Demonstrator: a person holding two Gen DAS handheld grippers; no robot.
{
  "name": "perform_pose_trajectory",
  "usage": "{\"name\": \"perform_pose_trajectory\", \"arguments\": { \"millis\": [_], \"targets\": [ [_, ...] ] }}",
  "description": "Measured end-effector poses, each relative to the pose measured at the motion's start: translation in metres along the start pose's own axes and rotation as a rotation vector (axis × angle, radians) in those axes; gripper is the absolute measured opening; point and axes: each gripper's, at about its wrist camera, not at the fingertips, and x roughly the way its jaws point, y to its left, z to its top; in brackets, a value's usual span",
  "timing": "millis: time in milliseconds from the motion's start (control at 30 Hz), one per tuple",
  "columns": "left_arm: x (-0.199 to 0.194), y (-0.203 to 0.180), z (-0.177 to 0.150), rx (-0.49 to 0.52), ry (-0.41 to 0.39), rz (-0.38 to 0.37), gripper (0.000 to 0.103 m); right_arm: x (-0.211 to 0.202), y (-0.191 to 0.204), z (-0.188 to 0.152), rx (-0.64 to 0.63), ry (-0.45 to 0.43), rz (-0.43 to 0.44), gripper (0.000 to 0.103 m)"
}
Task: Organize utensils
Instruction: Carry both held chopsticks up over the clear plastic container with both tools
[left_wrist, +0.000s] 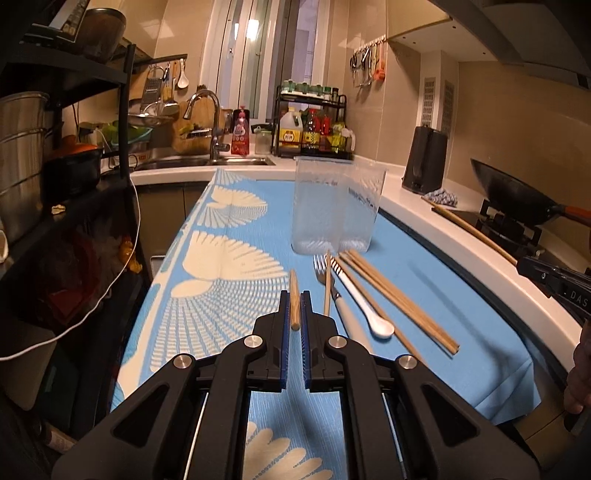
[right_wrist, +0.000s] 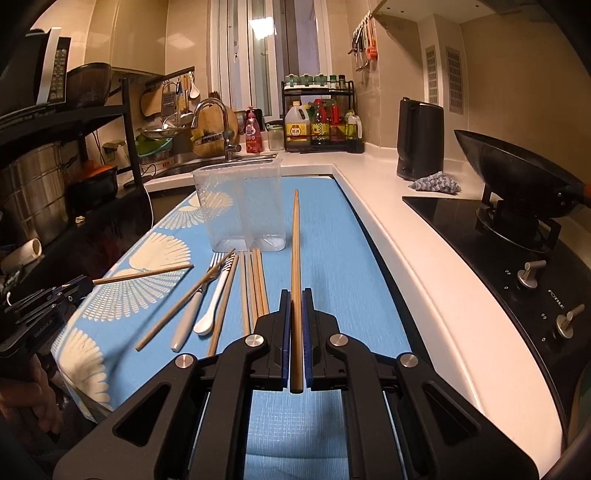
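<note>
My left gripper (left_wrist: 294, 301) is shut on a wooden chopstick (left_wrist: 294, 299), held above the blue cloth (left_wrist: 236, 206); it also shows at the left of the right wrist view (right_wrist: 79, 286), its chopstick (right_wrist: 144, 274) pointing right. My right gripper (right_wrist: 295, 299) is shut on another chopstick (right_wrist: 295, 258) that points forward, right of the clear plastic holder (right_wrist: 243, 206). The holder (left_wrist: 334, 206) stands upright. In front of it lie a fork (left_wrist: 325, 273), a white spoon (left_wrist: 364, 302) and several chopsticks (left_wrist: 399, 299), also in the right wrist view (right_wrist: 255, 288).
A white counter (right_wrist: 388, 229) runs along the right, with a black kettle (right_wrist: 419, 140), a cloth (right_wrist: 437, 184), and a wok (right_wrist: 517, 177) on the hob. A sink with tap (right_wrist: 214, 122) and a bottle rack (right_wrist: 319, 122) stand behind. Black shelves (left_wrist: 74, 147) are at left.
</note>
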Motion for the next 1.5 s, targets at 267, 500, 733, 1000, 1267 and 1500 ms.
{"name": "perform_pose_trajectory", "arguments": {
  "millis": [267,500,733,1000,1267,1500],
  "targets": [
    [-0.005,0.008,0.015,0.002,-0.045,-0.006,0.006,0.000,-0.010,0.011,0.051,0.029,0.025,0.006],
    [-0.004,0.019,0.033,-0.024,-0.077,-0.028,0.005,0.000,-0.006,0.018,0.029,0.001,0.041,0.006],
    [0.006,0.030,0.067,-0.068,-0.057,-0.076,0.005,0.005,-0.006,0.051,0.036,-0.027,0.067,0.006],
    [0.021,0.032,0.104,-0.073,-0.010,-0.082,0.005,0.015,0.003,0.099,0.015,-0.034,0.094,0.006],
    [0.029,0.021,0.141,-0.047,0.073,-0.084,0.005,0.024,0.007,0.142,0.028,0.038,0.129,0.006],
    [0.031,0.022,0.198,-0.053,0.079,-0.107,0.005,0.023,0.011,0.199,0.015,0.065,0.161,0.006]
  ]
}}
